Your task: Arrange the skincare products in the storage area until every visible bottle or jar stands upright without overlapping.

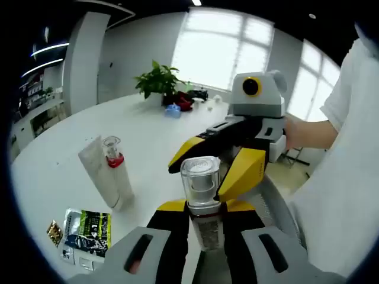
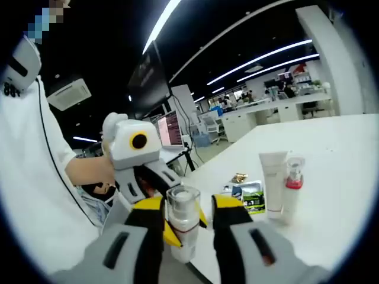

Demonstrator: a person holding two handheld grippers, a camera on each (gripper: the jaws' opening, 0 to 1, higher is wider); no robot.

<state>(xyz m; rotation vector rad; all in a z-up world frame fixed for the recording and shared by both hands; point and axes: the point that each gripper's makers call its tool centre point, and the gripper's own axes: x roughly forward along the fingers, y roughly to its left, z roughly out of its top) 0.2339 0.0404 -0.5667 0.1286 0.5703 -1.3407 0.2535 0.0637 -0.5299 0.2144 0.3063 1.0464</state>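
1. In the left gripper view, the left gripper (image 1: pixel 204 228) pinched a clear-capped pump bottle (image 1: pixel 201 198) between its yellow-tipped jaws; the bottle stood upright, its cap rising above the jaw tips.
2. The right gripper (image 1: pixel 234 157) reached in from the right, just behind the bottle's cap. Its jaws were parted around the cap; whether they touched it could not be told.
3. In the right gripper view, the right gripper (image 2: pixel 183 222) had the same bottle (image 2: pixel 182 228) between its spread jaws, with the left gripper (image 2: pixel 148 177) just beyond it.
4. Ahead and left of the left gripper, a white tube (image 1: pixel 106 174) and a red-collared pump bottle (image 1: pixel 113 157) stood touching on the white table (image 1: pixel 154 127).
5. Sachets (image 1: pixel 87 231) lay near the table's close edge, left of the left gripper.
6. Open tabletop stretched beyond the tube toward a potted plant (image 1: pixel 159 80).
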